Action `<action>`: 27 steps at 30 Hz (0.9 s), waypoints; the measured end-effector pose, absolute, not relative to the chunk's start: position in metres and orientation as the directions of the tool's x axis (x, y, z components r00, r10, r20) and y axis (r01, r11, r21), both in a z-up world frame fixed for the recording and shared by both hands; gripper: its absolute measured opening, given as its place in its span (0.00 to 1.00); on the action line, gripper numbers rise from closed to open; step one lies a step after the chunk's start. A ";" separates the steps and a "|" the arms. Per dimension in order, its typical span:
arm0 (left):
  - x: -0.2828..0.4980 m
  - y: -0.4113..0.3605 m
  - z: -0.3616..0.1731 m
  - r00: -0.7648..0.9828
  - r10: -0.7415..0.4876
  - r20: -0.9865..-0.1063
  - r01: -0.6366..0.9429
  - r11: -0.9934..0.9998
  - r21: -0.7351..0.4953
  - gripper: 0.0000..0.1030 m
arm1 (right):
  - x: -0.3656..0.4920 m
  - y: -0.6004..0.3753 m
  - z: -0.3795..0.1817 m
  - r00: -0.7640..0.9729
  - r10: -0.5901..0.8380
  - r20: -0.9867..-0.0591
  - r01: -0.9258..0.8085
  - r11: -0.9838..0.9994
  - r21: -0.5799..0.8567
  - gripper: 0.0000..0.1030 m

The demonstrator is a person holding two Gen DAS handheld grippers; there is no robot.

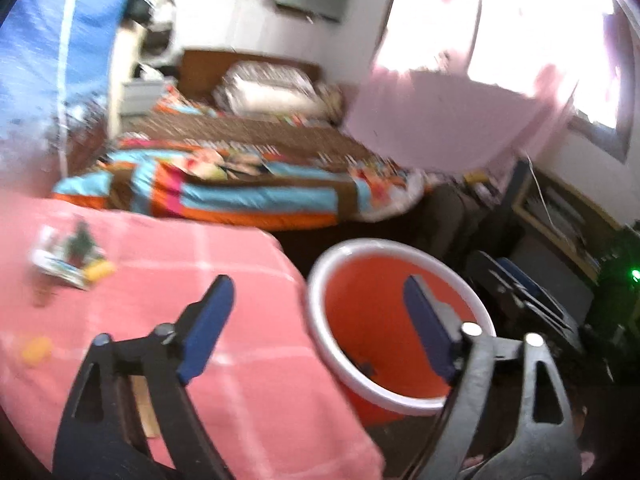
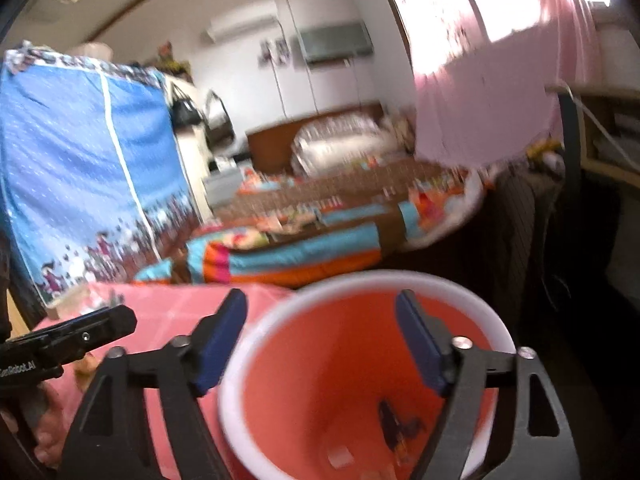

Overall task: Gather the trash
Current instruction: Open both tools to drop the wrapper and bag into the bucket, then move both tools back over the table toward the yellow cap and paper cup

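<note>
Both tongs stand apart with nothing between the blue pads. The left tongs (image 1: 318,330) hang over the edge of the bench (image 1: 248,320), which is draped in a pink checked cloth, with one pad above the cloth and the other above the mouth of the red bin (image 1: 396,400). The right tongs (image 2: 320,342) hover straight over that bin (image 2: 280,320), looking down into it, where a dark crumpled wrapper (image 2: 398,426) and a few pale scraps lie at the bottom. What remains to be collected sits on the bench: a small pile of wrappers (image 1: 68,258), white and green with a yellow bit at its near side, lies far to the left of the left tongs and farther away from the camera, well apart from them. A second small yellow scrap (image 1: 36,350) lies at the left edge, nearer to the camera; the blur is heavy, so whether it is a wrapper or a bit of peel I cannot say. The pile seems to stretch roughly across the left wrist view, from upper left to lower right. The left tongs are plainly the nearer pair, since the right ones are on the bin side with the left tongs' black body (image 2: 68,334) between them and the bench. The next reach probably belongs to the left, swinging left and forward, away from the bin.
</note>
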State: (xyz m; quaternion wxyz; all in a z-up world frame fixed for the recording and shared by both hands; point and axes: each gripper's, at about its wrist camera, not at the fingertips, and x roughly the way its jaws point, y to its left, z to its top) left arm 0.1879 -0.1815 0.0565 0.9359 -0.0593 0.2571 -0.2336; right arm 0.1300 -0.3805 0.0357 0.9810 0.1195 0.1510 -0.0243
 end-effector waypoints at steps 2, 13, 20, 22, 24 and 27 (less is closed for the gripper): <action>0.183 -0.166 0.062 0.803 -0.430 -0.413 0.369 0.903 -0.221 1.00 | 0.125 -0.368 0.045 0.972 -0.009 -0.236 0.060 0.976 0.210 0.85; 0.140 -0.074 0.074 0.964 -0.152 -0.219 0.130 0.985 -0.113 1.00 | 0.111 -0.295 0.071 0.992 0.119 0.042 -0.125 0.979 0.161 1.00; 0.123 -0.029 0.070 0.983 -0.051 -0.174 0.036 0.996 -0.087 1.00 | 0.111 -0.249 0.074 0.972 0.211 0.105 -0.221 0.969 0.106 1.00; 0.120 -0.019 0.067 0.984 -0.031 -0.174 0.018 0.997 -0.074 1.00 | 0.113 -0.238 0.072 0.967 0.237 0.096 -0.246 0.965 0.089 1.00; 0.119 -0.010 0.063 0.983 -0.018 -0.183 0.007 0.998 -0.061 1.00 | 0.118 -0.227 0.069 0.962 0.263 0.068 -0.268 0.961 0.068 1.00; 0.120 0.000 0.056 0.978 0.004 -0.208 -0.013 0.999 -0.041 1.00 | 0.124 -0.214 0.061 0.956 0.293 0.004 -0.293 0.955 0.046 1.00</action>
